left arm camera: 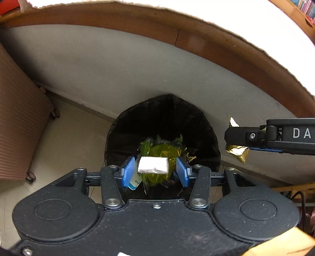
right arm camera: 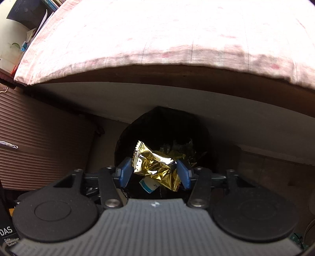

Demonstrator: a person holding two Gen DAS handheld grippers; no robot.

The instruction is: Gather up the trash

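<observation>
i'm holding left gripper (left arm camera: 155,170) fingers apart, white packet (left arm camera: 153,165) loose between, over bin (left arm camera: 208,137); right gripper (right arm camera: 155,172) clamping gold wrapper (right arm camera: 155,163), right view only showing the grip.

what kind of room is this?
Probably a bedroom or home study: a cloth-covered table or bed edge, a ribbed suitcase on wheels by the wall, shelves of books, and a black-lined trash bin on the floor.
</observation>
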